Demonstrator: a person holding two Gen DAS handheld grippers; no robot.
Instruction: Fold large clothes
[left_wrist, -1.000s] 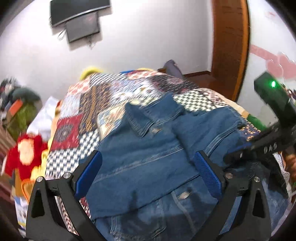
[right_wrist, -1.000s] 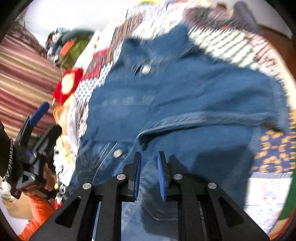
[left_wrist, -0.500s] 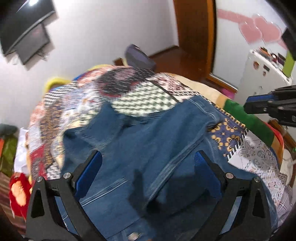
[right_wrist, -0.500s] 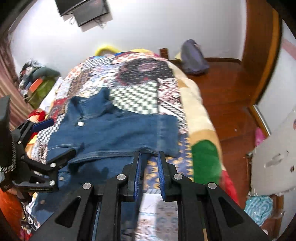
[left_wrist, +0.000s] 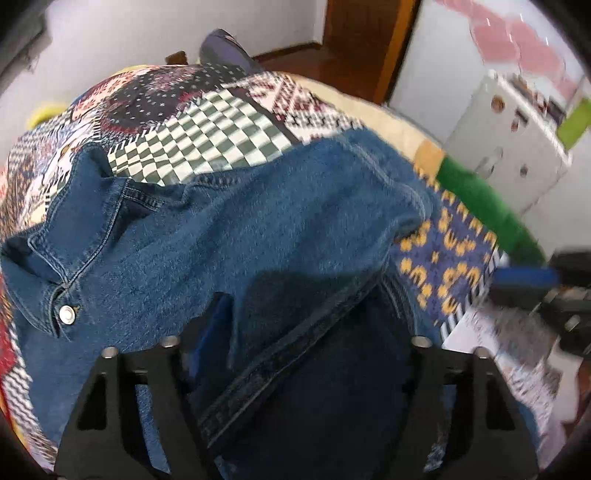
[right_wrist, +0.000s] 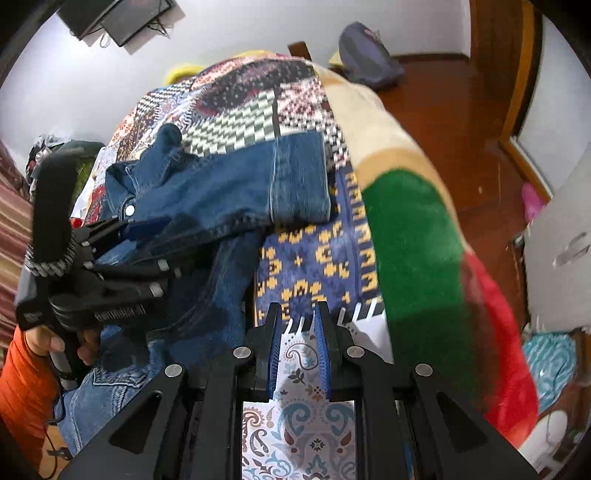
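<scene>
A blue denim jacket (left_wrist: 229, 236) lies partly folded on a patchwork quilt (left_wrist: 207, 125), collar and snap at the left, a sleeve folded across. My left gripper (left_wrist: 314, 332) is open, its jaws wide apart and pushed low into the denim; a folded hem runs between them. In the right wrist view the jacket (right_wrist: 221, 192) lies at the left with the left gripper (right_wrist: 144, 236) on it. My right gripper (right_wrist: 298, 332) has its jaws nearly together with nothing between them, off the jacket, over the quilt (right_wrist: 310, 258) near the bed's right side.
The bed edge drops off on the right to a wooden floor (right_wrist: 443, 96) with a grey bag (right_wrist: 365, 59). A white cabinet (left_wrist: 517, 122) stands at the right. A TV (right_wrist: 114, 18) hangs on the far wall. Clutter lies at the bed's left side.
My left gripper has dropped lower onto the jacket. My right gripper has drawn off the denim to the right and now hangs over bare quilt.
</scene>
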